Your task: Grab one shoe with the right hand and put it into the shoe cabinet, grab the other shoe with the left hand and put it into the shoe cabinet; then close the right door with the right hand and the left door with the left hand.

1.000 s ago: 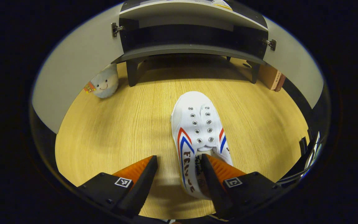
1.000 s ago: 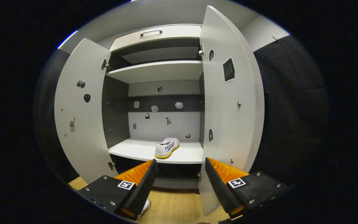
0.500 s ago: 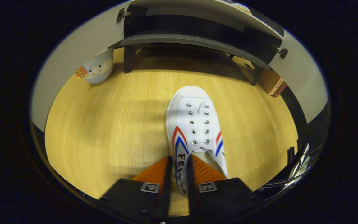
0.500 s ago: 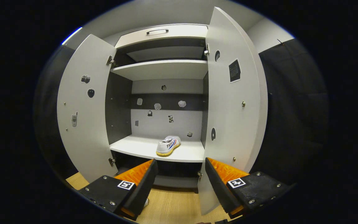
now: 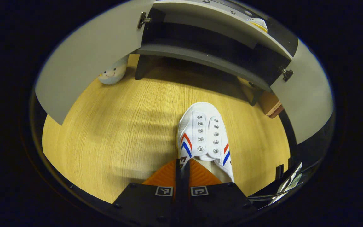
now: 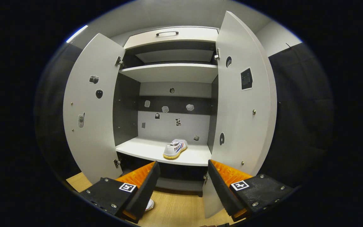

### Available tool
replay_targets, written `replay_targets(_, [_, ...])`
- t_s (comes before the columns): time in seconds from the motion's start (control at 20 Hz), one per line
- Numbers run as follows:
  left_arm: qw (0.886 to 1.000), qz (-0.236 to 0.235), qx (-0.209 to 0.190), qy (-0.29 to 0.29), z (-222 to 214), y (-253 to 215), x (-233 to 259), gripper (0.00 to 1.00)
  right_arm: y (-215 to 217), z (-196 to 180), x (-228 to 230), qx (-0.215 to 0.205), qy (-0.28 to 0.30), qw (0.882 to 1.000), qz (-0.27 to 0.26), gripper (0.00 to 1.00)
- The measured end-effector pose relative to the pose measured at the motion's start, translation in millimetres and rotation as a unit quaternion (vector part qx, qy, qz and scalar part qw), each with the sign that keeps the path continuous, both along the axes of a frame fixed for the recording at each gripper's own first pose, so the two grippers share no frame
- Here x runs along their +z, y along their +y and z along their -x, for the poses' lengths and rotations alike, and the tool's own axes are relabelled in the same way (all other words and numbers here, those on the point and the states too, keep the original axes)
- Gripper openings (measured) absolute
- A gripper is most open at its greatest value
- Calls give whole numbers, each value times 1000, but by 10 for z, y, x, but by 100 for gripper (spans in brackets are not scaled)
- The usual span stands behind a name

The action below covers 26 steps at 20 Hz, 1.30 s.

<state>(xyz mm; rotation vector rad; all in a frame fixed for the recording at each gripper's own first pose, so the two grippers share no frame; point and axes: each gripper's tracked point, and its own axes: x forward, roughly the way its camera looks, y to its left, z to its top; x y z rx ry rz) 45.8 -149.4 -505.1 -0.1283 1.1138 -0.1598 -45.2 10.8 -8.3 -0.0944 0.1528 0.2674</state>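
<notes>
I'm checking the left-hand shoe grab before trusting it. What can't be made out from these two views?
- Left gripper view: the heel of the shoe is behind the left gripper, so how much the fingers pinch is hidden.
- Same view: the plush toy is partly cut off by the left door.
- Right gripper view: the stickers inside the cabinet are too small to identify.

The shoe on the shelf [image 6: 175,148] carries dark lettering on its side, too small to read. The held shoe [image 5: 205,136] shows lettering cut off by the left gripper [image 5: 182,168].
</notes>
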Motion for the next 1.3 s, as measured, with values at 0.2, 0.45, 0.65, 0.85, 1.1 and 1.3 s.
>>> replay_targets(0.2, [998,-1,1,-56,-201,81,535,6,-35,14,49,2,-7,1000,-5,94])
replay_targets(0.45, [991,25,11,-134,-450,278,1310,6,-26,7,141,8,-17,1000,-16,93])
replay_targets(0.65, [980,30,7,-197,-503,329,1391,6,20,11,181,17,-22,999,-21,93])
replay_targets(0.85, [971,24,19,-237,-543,340,1451,6,70,11,252,24,-30,999,-26,93])
replay_targets(1.1, [962,10,34,-269,-557,373,1603,6,47,35,339,19,-35,999,-32,93])
replay_targets(1.3, [960,8,46,-274,-561,386,1656,6,-38,23,366,7,-39,999,-31,93])
